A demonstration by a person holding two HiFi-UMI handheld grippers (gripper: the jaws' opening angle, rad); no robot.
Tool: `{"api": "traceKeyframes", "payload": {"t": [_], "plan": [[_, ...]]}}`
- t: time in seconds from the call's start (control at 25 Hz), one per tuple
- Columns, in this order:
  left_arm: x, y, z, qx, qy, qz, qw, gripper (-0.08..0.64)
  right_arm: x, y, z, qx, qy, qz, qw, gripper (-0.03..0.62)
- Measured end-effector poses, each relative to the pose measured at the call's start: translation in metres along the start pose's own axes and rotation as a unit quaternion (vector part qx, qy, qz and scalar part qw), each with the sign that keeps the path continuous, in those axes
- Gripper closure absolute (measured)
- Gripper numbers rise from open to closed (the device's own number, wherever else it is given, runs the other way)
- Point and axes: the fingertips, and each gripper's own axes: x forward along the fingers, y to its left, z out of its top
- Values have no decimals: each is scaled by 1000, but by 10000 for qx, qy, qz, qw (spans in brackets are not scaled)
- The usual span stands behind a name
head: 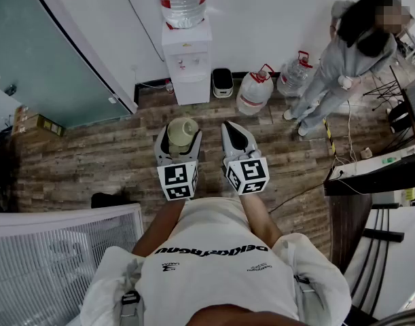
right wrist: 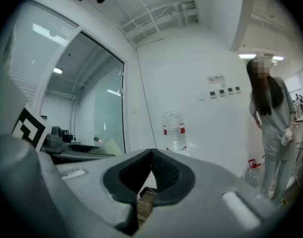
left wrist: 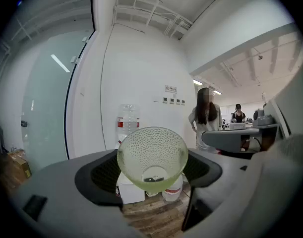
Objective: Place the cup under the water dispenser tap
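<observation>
So the cup (head: 183, 129) is sitting right between the jaws of the left gripper (head: 179, 141), upright, wide rim on top and narrowing toward the base. In the left gripper view it's a pale green, dimpled, see-through cup (left wrist: 152, 155), with the dark pads (left wrist: 104, 175) pressed against it on both sides. The jaws are spread pretty wide, but that's only because the cup fills the gap. The right gripper (head: 234, 133) is just beside it at about the same height. Its jaws are pinched together at the tips with nothing between them, which its own view (right wrist: 151, 155) shows clearly. The water dispenser (head: 187, 63) stands against the white wall straight ahead with a big bottle (head: 182, 2) on top. The cup is still well apart from it, out over the wooden floor (head: 92, 155) and not under the tap. A couple of spare jugs (head: 255, 90) stand on the floor to the dispenser's right, and another person (head: 350, 60) is standing further right.
</observation>
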Motion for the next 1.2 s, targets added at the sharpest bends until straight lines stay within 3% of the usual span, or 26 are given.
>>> {"api": "traceKeyframes", "payload": {"t": [0.44,0.72,0.96,1.2], "plan": [[21,-26,-2,6,-60,189,9998,186,0,-36,-3,26,-52,229,9997,594],[45,-27,-30,-86,250,210,9994,186,24,-53,-22,189,111,317,9993,594],[104,6,-45,-160,444,98,9988,186,87,-67,-36,155,297,245,9991,594],[176,53,-22,-152,414,-86,9990,186,166,-89,-25,154,369,9,9992,594]]}}
